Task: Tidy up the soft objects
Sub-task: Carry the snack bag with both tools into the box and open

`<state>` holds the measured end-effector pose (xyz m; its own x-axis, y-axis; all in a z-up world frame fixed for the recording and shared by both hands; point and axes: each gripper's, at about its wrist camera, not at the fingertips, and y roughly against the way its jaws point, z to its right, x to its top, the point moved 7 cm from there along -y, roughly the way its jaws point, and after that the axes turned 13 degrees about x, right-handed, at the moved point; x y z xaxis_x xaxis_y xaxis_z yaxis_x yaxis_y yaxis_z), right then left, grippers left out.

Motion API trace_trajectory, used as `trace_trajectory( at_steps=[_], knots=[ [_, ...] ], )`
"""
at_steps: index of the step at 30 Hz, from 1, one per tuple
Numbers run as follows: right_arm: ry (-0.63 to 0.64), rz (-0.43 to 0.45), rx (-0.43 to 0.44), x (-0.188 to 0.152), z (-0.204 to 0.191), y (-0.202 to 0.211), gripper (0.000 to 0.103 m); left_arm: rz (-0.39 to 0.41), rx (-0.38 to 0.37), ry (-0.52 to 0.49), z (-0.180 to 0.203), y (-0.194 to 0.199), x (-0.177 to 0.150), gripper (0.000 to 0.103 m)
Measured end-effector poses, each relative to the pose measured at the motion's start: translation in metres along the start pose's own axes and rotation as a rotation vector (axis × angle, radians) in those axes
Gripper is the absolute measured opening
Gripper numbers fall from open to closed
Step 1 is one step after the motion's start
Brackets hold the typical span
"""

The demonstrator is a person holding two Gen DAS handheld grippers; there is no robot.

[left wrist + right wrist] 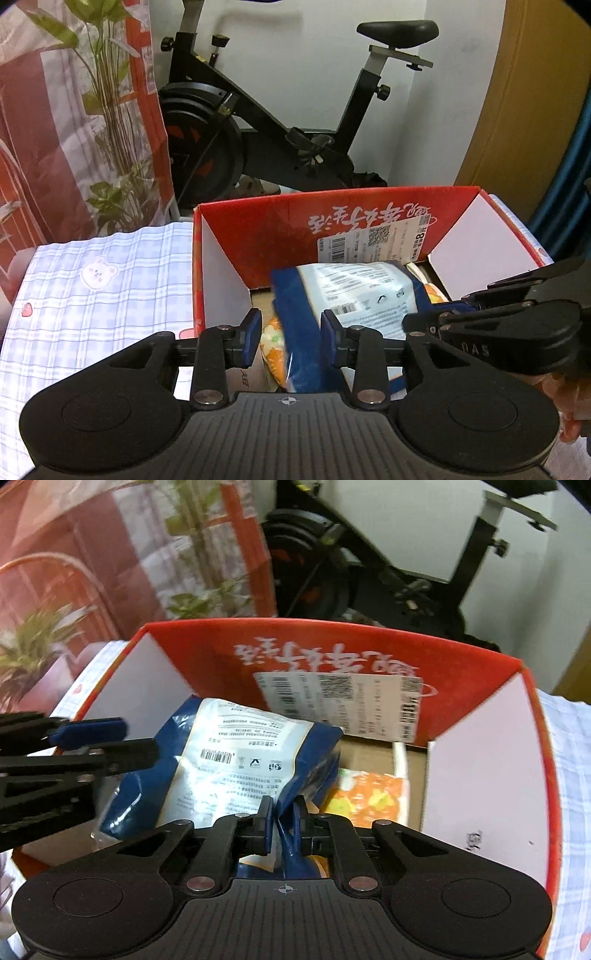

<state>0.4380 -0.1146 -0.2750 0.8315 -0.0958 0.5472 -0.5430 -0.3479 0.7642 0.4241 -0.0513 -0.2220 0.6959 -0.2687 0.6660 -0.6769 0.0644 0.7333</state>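
Observation:
A blue and white soft packet point(236, 760) hangs over the open red cardboard box point(369, 653). My right gripper point(284, 825) is shut on the packet's near edge. The packet also shows in the left wrist view point(351, 288), inside the red box point(266, 229). My left gripper point(290, 332) is open, its fingers on either side of the packet's left edge without pinching it. An orange and yellow soft packet point(369, 794) lies in the box under the blue one, and shows in the left wrist view point(275, 347). My right gripper appears at right point(480, 317).
The box sits on a blue checked cloth point(103, 280) with bear prints. A black exercise bike point(280, 122) stands behind the box. A red and white curtain and a leafy plant point(110, 110) are at left. A yellow wooden panel point(524, 92) is at right.

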Motion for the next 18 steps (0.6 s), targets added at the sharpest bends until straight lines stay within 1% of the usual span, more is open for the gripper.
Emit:
trace_trajectory(
  at_steps=[2,4,6,9,12,14,17,18],
  knots=[
    [-0.022,0.014,-0.025,0.0,0.003,0.001,0.009,0.007,0.002,-0.001,0.001,0.004,0.0,0.037],
    [-0.025,0.01,-0.025,-0.001,0.003,0.0,0.009,0.011,0.005,0.001,0.001,0.007,-0.001,0.037],
    [0.014,-0.004,-0.011,-0.001,-0.004,-0.002,0.01,0.013,0.007,0.003,0.0,0.011,-0.002,0.037],
    [0.037,0.015,0.013,0.003,-0.013,0.001,0.011,0.014,0.014,0.008,-0.002,0.015,-0.004,0.037],
    [0.076,0.021,-0.033,0.003,-0.015,0.006,0.017,0.022,0.015,0.015,-0.005,0.022,-0.004,0.038],
    [0.074,0.031,-0.047,0.002,-0.015,0.013,0.022,0.026,0.015,0.019,-0.006,0.028,-0.006,0.04],
    [0.077,0.046,-0.051,0.0,-0.015,0.023,0.023,0.026,0.006,0.025,-0.008,0.039,-0.012,0.04],
    [0.085,0.068,-0.051,-0.001,-0.016,0.036,0.023,0.025,0.003,0.03,-0.008,0.043,-0.015,0.04]
  ],
)
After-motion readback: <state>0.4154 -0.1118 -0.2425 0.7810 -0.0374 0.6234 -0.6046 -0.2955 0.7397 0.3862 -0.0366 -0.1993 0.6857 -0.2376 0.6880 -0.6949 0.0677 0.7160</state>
